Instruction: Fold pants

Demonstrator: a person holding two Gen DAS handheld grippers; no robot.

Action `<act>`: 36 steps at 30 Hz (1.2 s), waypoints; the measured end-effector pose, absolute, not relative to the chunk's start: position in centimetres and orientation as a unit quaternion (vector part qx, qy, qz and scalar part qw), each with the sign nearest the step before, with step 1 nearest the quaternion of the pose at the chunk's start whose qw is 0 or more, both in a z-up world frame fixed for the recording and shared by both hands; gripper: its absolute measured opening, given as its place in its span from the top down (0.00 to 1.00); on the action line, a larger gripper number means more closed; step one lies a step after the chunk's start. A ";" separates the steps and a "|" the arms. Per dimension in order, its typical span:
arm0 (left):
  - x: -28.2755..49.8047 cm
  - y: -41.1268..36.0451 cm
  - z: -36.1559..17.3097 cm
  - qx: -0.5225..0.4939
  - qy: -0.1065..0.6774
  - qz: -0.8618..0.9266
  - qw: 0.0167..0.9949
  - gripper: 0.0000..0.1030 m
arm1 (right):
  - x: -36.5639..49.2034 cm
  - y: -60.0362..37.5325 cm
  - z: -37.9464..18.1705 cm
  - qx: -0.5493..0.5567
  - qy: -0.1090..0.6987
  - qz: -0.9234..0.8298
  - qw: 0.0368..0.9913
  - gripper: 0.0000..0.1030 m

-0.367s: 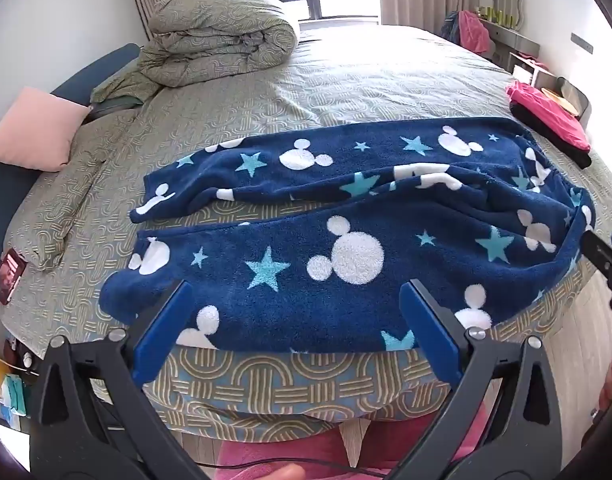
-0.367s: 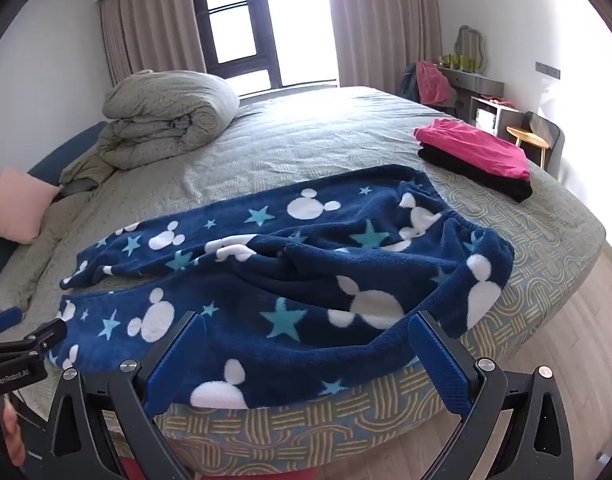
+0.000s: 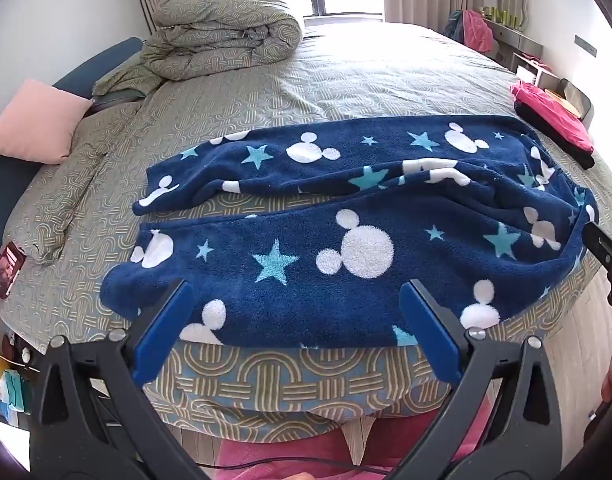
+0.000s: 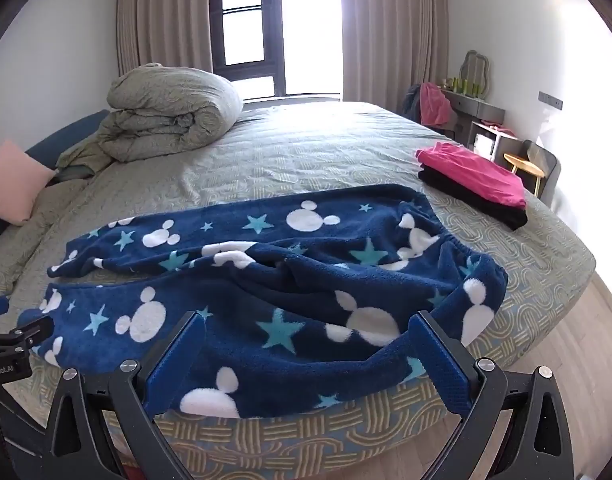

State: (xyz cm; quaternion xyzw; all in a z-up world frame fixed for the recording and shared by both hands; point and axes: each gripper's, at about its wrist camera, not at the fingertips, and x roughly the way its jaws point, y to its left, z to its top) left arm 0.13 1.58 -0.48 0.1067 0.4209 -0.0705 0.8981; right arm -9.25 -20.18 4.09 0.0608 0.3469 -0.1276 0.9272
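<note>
Navy fleece pants (image 3: pixel 346 248) with white mouse heads and teal stars lie spread across the near edge of the bed (image 3: pixel 290 380). The legs point left and the elastic waistband (image 4: pixel 478 268) is at the right. My left gripper (image 3: pixel 296 320) hovers open over the near leg's lower hem, with nothing between its blue fingers (image 3: pixel 162 332). Open as well, my right gripper (image 4: pixel 308 356) hangs over the seat and waist part, pads off the cloth. Each gripper shows at the edge of the other's view: right gripper (image 3: pixel 604 252), left gripper (image 4: pixel 10 344).
A rolled duvet (image 3: pixel 222 36) and a pink pillow (image 3: pixel 34 124) lie at the bed's far left. Folded pink and black clothes (image 4: pixel 474 180) sit at the right edge. Beyond are a dressing table (image 4: pixel 478 108), a stool (image 4: pixel 524 168) and wooden floor (image 4: pixel 566 340).
Nearly nothing differs. The right wrist view has shifted a little; the pants lie the same and both grippers stay wide open.
</note>
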 end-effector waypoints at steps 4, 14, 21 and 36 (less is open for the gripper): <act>0.2 1.9 -0.7 0.103 0.422 -0.069 0.898 0.01 | -8.6 -20.0 3.8 0.068 0.362 -0.114 0.923 0.00; 0.4 3.0 -1.6 0.095 0.433 -0.073 0.893 0.01 | -8.6 -19.6 2.7 0.094 0.382 -0.098 0.914 0.00; 0.7 3.7 -1.9 0.089 0.438 -0.068 0.892 0.01 | -8.2 -19.3 2.4 0.097 0.394 -0.097 0.909 0.00; 0.8 4.2 -2.1 0.090 0.437 -0.071 0.892 0.01 | -7.6 -18.8 1.8 0.104 0.412 -0.087 0.901 0.00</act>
